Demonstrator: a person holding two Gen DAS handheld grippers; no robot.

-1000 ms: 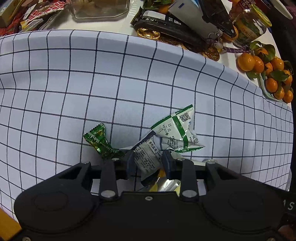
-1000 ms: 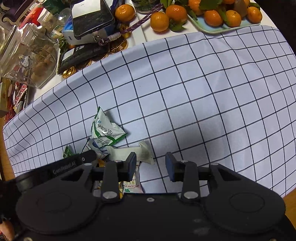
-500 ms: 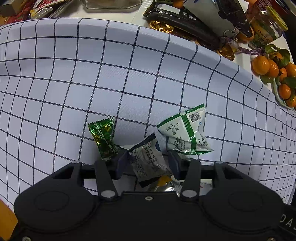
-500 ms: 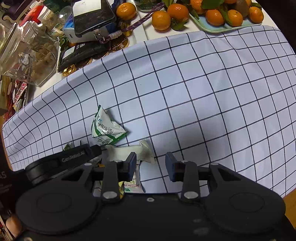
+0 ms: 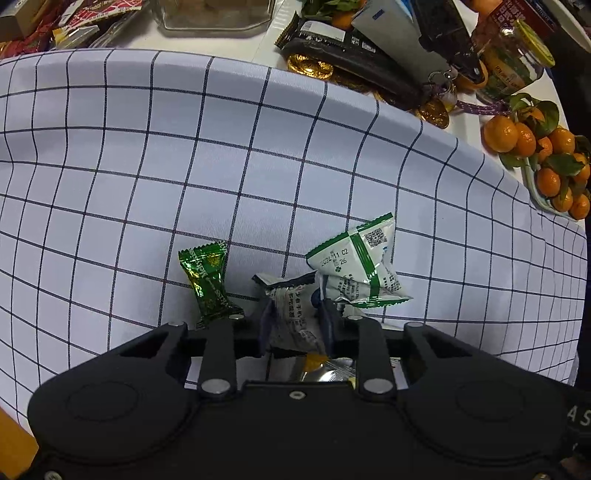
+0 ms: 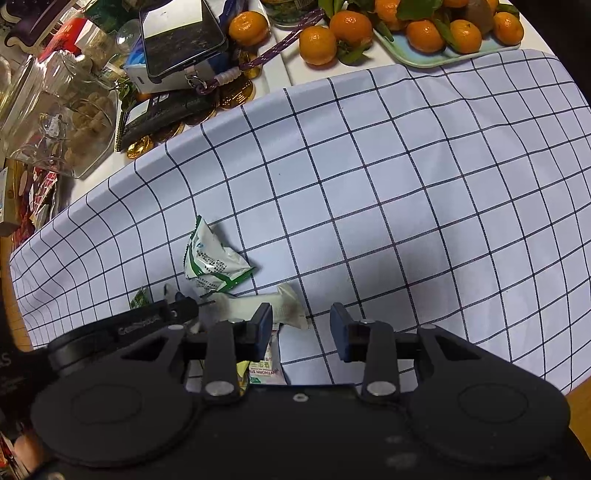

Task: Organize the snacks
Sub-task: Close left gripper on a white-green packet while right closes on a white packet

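A checked tablecloth covers the table. Behind it, a clear glass jar holds pale brown snacks and a light tray holds leafy mandarins. The left gripper pinches a grey-and-white snack packet, now pulled nearer the green foil candy than half a second ago; the green-striped white packet touches it. The right gripper stays spread apart, its left finger over a white wrapped candy.

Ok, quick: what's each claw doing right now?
Left claw: shut on the grey-white snack packet.
Right claw: open, holding nothing.
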